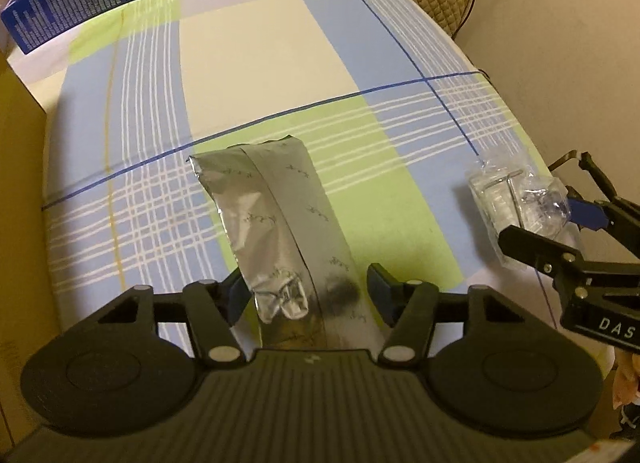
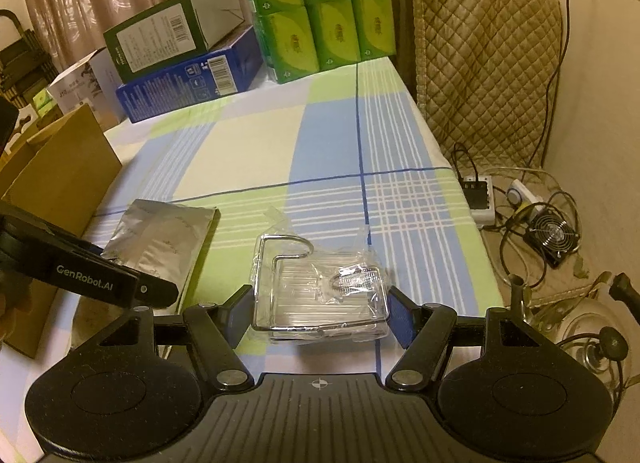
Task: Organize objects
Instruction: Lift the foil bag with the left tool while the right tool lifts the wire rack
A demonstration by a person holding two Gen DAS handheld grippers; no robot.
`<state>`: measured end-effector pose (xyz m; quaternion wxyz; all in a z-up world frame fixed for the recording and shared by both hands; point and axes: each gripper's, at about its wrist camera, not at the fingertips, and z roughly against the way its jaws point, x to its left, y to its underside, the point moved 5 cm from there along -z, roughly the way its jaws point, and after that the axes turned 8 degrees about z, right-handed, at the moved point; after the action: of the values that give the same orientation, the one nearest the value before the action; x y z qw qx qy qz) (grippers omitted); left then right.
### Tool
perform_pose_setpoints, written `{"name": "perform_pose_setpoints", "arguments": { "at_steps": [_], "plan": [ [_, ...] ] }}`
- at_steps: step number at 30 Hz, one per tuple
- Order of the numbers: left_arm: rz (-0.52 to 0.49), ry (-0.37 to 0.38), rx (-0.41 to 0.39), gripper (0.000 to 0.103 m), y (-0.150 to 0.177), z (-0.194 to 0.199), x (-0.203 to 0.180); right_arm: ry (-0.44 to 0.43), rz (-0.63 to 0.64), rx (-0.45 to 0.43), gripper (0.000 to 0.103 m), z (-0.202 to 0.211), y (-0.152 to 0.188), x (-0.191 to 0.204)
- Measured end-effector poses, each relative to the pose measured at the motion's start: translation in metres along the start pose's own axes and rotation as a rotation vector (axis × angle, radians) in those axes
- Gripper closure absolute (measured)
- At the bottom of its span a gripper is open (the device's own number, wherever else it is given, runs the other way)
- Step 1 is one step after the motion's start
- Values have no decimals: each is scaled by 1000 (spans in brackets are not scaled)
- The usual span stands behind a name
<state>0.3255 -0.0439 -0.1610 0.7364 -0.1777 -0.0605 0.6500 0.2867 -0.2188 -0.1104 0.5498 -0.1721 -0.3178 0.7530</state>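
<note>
A silver foil pouch (image 1: 276,223) lies on the checked tablecloth (image 1: 260,47), its near end between the fingers of my left gripper (image 1: 308,289). The left pad sits against the pouch, while a strip of cloth shows between the pouch and the right pad, so the jaws stand open around it. In the right wrist view the pouch (image 2: 160,239) lies flat near the table's left edge. A clear plastic packet with a wire rack (image 2: 320,291) rests on the cloth, and my right gripper (image 2: 320,313) is shut on its sides. The packet (image 1: 516,199) also shows at the right of the left wrist view.
Blue and green cartons (image 2: 180,63) and stacked green tissue packs (image 2: 316,7) stand at the table's far end. A cardboard box (image 2: 60,175) flanks the left edge. A quilted chair cover (image 2: 480,63), cables and a small fan (image 2: 552,235) lie beyond the right edge.
</note>
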Motion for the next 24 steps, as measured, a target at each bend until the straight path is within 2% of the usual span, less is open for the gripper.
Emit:
{"name": "perform_pose_setpoints", "arguments": {
  "at_steps": [12, 24],
  "plan": [
    [26, 78, 44, 69, 0, 8, 8, -13, 10, -6, 37, 3, -2, 8],
    [1, 107, 14, 70, 11, 38, 2, -21, 35, -8, 37, 19, 3, 24]
  ]
}}
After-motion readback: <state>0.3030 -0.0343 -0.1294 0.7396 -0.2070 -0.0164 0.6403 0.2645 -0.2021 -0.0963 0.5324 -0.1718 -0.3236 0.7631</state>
